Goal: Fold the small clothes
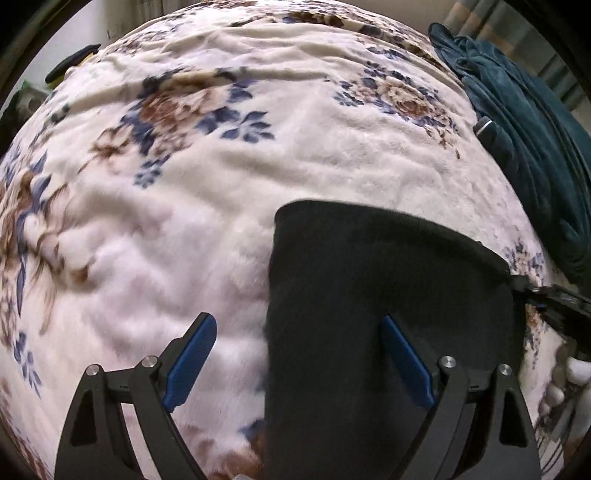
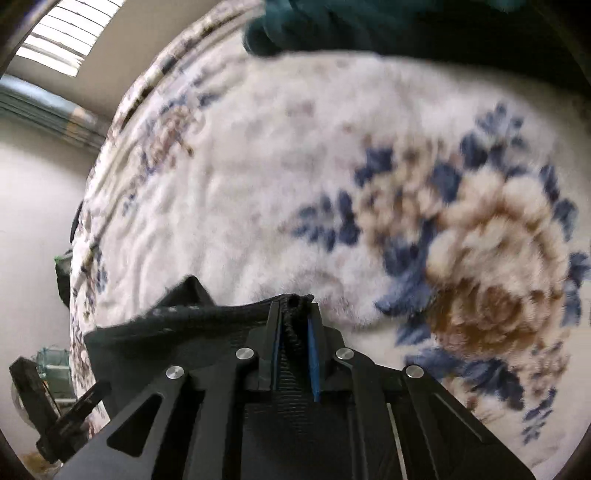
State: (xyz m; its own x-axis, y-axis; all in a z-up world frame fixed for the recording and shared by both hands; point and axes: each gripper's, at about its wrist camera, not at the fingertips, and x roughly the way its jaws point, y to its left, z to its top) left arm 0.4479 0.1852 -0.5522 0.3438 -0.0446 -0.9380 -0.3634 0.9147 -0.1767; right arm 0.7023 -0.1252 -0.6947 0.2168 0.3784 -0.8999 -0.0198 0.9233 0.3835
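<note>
A small black garment (image 1: 373, 295) lies on a white floral blanket (image 1: 221, 184). My left gripper (image 1: 299, 332) is open and empty, just above the garment's left edge, with one blue pad over the blanket and the other over the cloth. My right gripper (image 2: 295, 321) is shut on the garment's edge (image 2: 293, 314), which bunches between its blue pads; the cloth (image 2: 177, 317) stretches away to the left. In the left wrist view the right gripper (image 1: 554, 299) shows at the garment's right corner.
A pile of dark teal clothes (image 1: 528, 147) lies at the blanket's far right, also at the top of the right wrist view (image 2: 332, 26). The blanket's edge, a wall and a window (image 2: 55, 44) are to the left.
</note>
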